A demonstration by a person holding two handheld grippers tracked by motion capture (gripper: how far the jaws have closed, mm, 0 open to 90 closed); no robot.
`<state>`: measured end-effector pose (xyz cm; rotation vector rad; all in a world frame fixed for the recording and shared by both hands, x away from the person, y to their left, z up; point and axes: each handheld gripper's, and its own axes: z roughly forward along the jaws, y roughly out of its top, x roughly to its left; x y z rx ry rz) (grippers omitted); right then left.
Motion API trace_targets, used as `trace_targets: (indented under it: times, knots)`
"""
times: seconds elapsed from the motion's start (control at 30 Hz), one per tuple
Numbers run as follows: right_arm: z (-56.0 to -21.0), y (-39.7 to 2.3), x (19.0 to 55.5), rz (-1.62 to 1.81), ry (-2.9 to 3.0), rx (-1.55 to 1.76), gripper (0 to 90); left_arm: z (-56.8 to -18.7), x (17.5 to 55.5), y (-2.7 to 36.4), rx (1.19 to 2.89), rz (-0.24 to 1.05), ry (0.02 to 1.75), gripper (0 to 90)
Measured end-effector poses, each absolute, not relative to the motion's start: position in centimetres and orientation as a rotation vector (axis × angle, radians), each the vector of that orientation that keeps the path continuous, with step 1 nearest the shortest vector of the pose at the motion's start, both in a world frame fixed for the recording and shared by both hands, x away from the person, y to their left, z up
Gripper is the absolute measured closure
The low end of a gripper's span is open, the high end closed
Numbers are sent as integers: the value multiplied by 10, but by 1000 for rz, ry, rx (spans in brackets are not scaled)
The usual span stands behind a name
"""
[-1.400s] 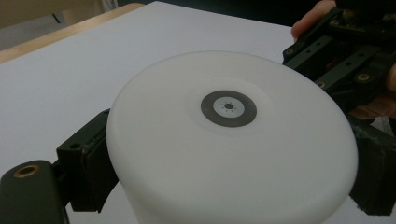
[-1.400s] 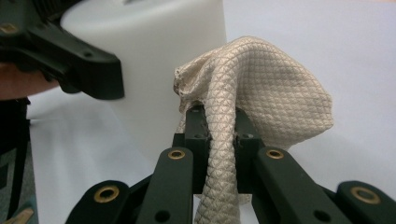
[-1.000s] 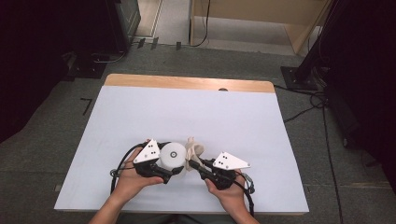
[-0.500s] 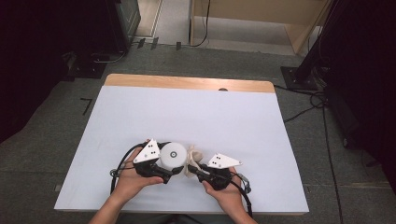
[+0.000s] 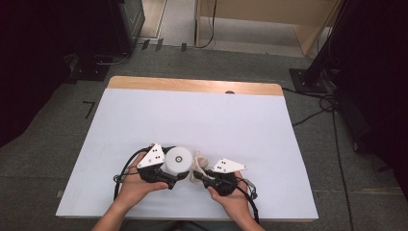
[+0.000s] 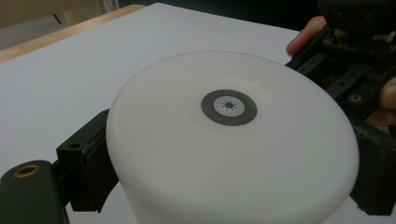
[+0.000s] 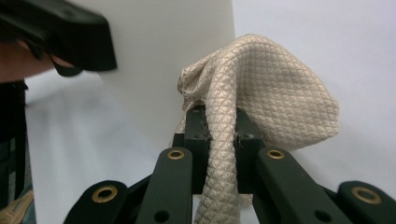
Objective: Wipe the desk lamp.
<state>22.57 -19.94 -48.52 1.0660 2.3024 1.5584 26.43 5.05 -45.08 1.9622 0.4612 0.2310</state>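
high view has the person's 2 hands low at the near edge of the white-covered table [image 5: 192, 115], both tools close together. left gripper [image 5: 169, 174] has its jaws spread wide around the white round plastic canister [image 5: 177, 160], pads pressed on either side of its wall, and in the left gripper view that smooth lid with the small grey ring at its centre [image 6: 228, 107] sits right in front of the lens. my guess is the canister is being pinned so it won't slide while it gets wiped. right gripper [image 7: 219, 135] is pinched nearly closed on a beige quilted cloth [image 7: 261, 88], a fold of it squeezed between the black pads and the rest bunched up ahead, touching the canister's side. from above, the cloth [image 5: 198, 162] lies just beside the canister, between the 2 tools. held bunched like that, the cloth gives a firm pad for rubbing the wall.
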Motion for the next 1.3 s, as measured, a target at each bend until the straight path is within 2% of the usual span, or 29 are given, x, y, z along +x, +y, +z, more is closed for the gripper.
trace_targets:
  times: [0.3, 0.73, 0.87, 0.93, 1.3]
  knots:
    - [-455, -205, 217, 1686, 2173, 935, 810, -451, 264, 51, 1957, 231, 464, 81]
    - [-478, -203, 226, 1577, 2276, 1025, 805, -449, 259, 49, 1962, 260, 517, 73]
    - [-478, -206, 226, 1571, 2269, 1032, 801, -446, 256, 51, 1949, 273, 597, 0]
    - [-478, -208, 226, 1575, 2262, 1034, 801, -444, 252, 51, 1915, 278, 632, 0]
    - [-479, -211, 228, 1564, 2254, 1047, 801, -442, 229, 32, 1909, 486, 781, 0]
